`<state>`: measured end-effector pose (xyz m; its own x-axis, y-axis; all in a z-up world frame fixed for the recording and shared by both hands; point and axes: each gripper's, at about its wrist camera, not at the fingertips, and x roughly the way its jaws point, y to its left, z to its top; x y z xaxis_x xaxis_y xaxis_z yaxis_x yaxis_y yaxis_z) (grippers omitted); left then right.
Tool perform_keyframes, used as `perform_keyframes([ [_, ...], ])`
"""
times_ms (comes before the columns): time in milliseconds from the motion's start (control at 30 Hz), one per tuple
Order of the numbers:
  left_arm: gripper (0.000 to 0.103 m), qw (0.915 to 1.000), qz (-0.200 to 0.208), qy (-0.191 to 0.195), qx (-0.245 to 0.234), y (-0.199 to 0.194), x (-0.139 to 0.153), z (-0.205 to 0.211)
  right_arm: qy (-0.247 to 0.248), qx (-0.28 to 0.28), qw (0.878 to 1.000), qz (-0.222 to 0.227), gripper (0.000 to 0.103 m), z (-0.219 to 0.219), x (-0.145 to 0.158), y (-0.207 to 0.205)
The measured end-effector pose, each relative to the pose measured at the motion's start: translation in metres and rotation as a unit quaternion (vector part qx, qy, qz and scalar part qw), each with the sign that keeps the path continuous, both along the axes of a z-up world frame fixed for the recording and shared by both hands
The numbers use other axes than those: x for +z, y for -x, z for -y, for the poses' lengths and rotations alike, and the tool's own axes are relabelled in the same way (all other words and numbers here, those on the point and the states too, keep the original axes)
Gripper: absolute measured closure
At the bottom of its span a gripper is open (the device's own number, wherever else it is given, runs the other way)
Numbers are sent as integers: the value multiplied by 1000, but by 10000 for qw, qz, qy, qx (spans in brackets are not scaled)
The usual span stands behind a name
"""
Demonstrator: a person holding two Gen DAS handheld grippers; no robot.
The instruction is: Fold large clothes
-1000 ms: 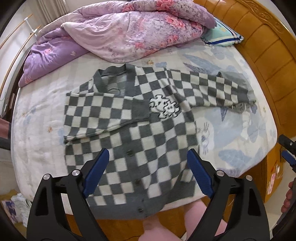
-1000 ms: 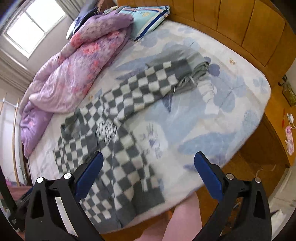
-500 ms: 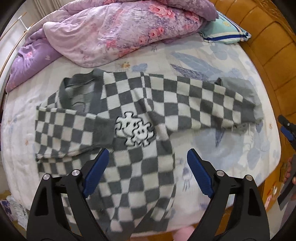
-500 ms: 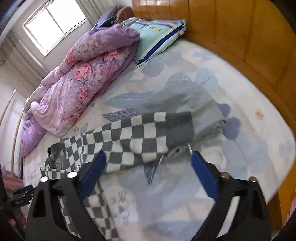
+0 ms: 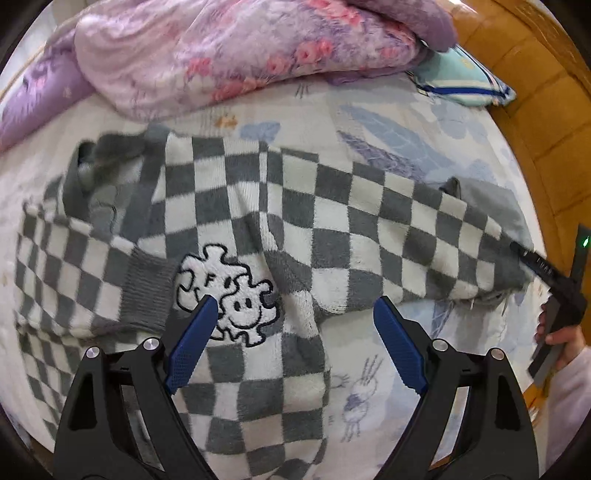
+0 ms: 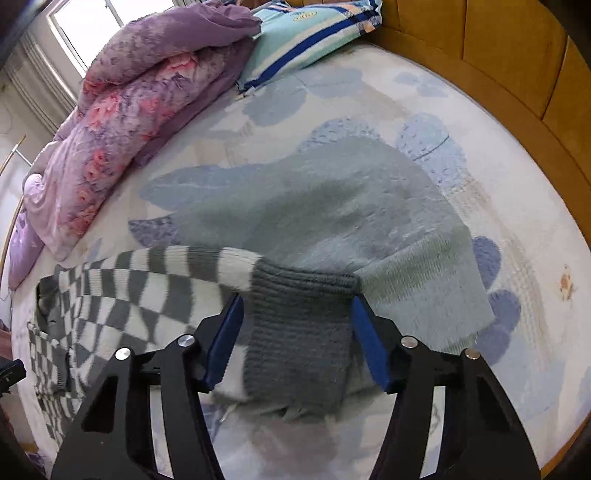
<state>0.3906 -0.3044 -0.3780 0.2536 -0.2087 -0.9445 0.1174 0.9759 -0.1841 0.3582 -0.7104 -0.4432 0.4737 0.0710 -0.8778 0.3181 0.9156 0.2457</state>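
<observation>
Each gripper is a black plastic frame with two angular arms, triangular cut-outs and round silver screw heads at the joints. The left gripper [image 5: 291, 314] and the right gripper [image 6: 295, 314] both carry blue ribbed fingers [image 5: 192, 343]. At the left view's right edge the person's right hand [image 5: 561, 338] shows a pale pink sleeve [image 5: 569, 398], under a small green light [image 5: 584, 242].

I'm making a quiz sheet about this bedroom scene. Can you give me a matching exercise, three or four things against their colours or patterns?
Things:
1. cardigan
2. sleeve cuff
3. quilt
4. pillow

Looks:
a. plain grey ribbing
b. pale green with blue stripes
c. grey and white checks
d. pink and purple flowers

Pairs: 1-c, 2-a, 3-d, 4-b
</observation>
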Motion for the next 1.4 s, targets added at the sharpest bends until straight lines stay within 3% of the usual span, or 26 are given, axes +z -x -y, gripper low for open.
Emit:
perform_keyframes([
  [33,16,10000,-14,55,72,-1,-3,-3,-47,-40,10000,25,48,3,-4,-1],
  [133,13,9985,-277,338,325,-7,-20,-13,-103,-313,9993,-153,75,10,-14,0],
  [167,13,9979,-395,336,381,-10,-26,-15,-185,-371,9990,-152,77,13,-15,2],
  [233,13,9973,-556,201,427,-15,-34,-17,67,-520,9982,-291,80,13,-6,2],
  [333,13,9973,-556,148,455,-18,-38,-20,348,-467,9983,-86,75,10,12,2],
  [467,13,9953,-773,195,549,-21,-46,-24,328,-81,9985,-429,66,7,-18,-14],
  [600,13,9966,-670,-27,489,-21,-44,-23,-499,-491,9974,-148,59,27,-32,-6],
  [700,13,9964,-709,-227,414,-20,-45,-22,-656,-647,9951,-349,68,24,-32,-1],
  [833,13,9958,-718,-231,516,-21,-45,-25,-1549,-1166,9803,-385,86,30,-32,11],
  [967,15,9941,-820,185,689,-30,-52,-29,-1306,-1040,9859,-80,89,12,-2,7],
  [1033,35,9944,-754,307,679,-38,-59,-26,-1224,-900,9883,126,89,-1,20,1],
  [1067,40,9946,-742,304,654,-41,-64,-23,-1220,-837,9887,227,89,-7,31,-2],
  [1133,66,9940,-862,337,576,-50,-82,-14,-1432,-717,9862,415,89,-20,50,-8],
  [1200,78,9935,-902,463,518,-55,-94,-7,-1570,-615,9841,555,89,-33,66,-15],
  [1300,79,9942,-1007,125,345,-64,-125,7,-1941,-490,9773,692,90,-48,78,-24],
  [1400,79,9936,-1002,174,485,-64,-145,8,-2170,-301,9722,822,90,-70,91,-34],
])
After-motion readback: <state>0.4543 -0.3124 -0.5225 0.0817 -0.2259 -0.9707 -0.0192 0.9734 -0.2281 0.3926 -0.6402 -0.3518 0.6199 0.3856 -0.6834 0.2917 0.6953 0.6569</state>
